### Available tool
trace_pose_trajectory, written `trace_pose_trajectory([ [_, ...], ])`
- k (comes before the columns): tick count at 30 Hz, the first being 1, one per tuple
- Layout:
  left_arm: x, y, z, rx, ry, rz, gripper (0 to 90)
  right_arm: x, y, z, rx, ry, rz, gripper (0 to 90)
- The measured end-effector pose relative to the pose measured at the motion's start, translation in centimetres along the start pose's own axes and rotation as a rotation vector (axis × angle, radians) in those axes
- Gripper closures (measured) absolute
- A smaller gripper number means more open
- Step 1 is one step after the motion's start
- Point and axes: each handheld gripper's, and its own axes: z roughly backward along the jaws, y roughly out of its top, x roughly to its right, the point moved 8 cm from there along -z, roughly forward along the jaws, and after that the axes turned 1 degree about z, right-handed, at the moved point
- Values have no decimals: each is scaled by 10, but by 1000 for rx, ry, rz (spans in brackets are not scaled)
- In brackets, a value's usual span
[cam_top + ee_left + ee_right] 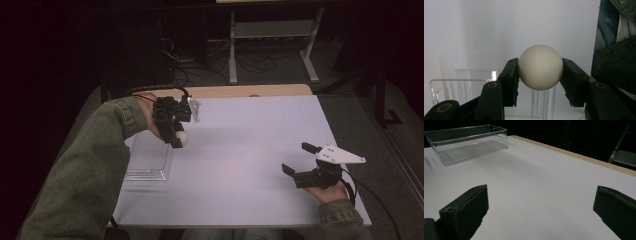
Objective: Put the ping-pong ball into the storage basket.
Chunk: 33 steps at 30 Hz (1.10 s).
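Left gripper (176, 131) clamping a cream ball (540, 67) between its 2 jaws, hanging above the white table (240, 150) just beside the right rim of a clear plastic tray (147, 160). Right gripper (297, 159) resting low near the table's right edge, jaws spread wide, gripping nothing. Green sleeve (90, 170) crossing the tray's left side.

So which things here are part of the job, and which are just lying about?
In the job:
- ball, clamped in the left gripper
- clear tray, beside and below the ball, likely its target

Not in play:
- right gripper, open and holding nothing above the table
- metal frame and cables on the floor behind
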Motion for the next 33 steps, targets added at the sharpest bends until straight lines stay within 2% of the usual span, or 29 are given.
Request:
trace_pose_trajectory([
  [10, -1, -18, 5, -4, 19, 20, 507, -1, -1, -1, -5, 1, 1, 0],
  [24, 0, -48, 3, -13, 25, 67, 507, -1, -1, -1, -7, -2, 1, 0],
  [27, -2, -54, 2, -7, 25, 93, 507, -1, -1, -1, -9, 0, 1, 0],
  [29, -4, -57, 2, -11, 30, 87, 507, -1, -1, -1, -10, -1, 2, 0],
  [30, -3, -58, 1, -11, 30, 99, 507, -1, -1, -1, -9, -1, 1, 0],
  [33, -5, -61, 0, -5, 31, 102, 507, -1, -1, -1, -10, -1, 2, 0],
])
